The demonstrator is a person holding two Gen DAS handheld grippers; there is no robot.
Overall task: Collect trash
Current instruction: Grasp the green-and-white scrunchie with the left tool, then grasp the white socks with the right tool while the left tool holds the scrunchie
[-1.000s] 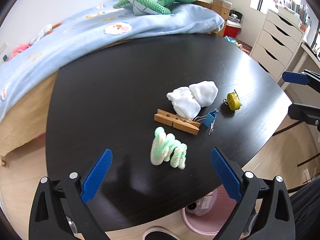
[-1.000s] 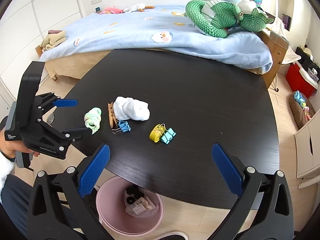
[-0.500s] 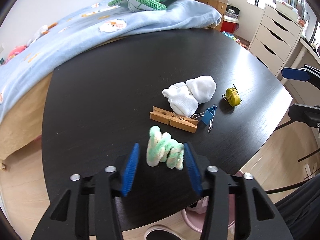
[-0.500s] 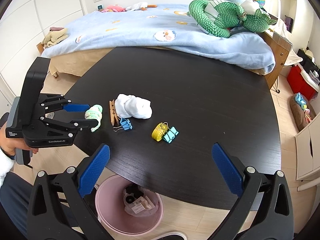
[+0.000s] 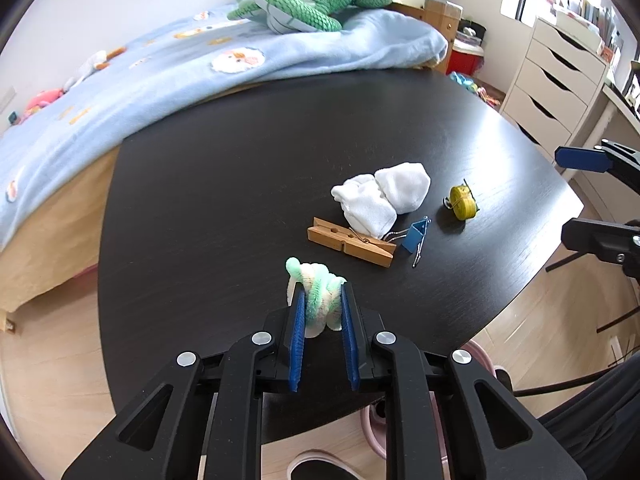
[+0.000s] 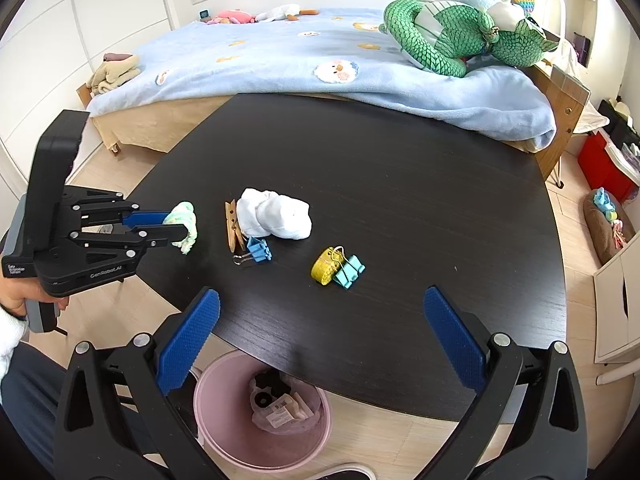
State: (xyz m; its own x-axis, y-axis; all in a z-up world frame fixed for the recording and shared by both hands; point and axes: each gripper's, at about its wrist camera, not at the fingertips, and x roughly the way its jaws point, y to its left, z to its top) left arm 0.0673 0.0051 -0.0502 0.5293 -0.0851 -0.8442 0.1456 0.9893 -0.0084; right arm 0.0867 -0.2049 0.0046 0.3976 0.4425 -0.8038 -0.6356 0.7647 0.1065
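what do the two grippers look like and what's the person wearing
Both the left gripper and the right gripper are matte black plastic linkages with silver rivets and blue ribbed pads. The left one has a tall black housing, a grey handle and small white lettering. A white cuff and dark trousers show.
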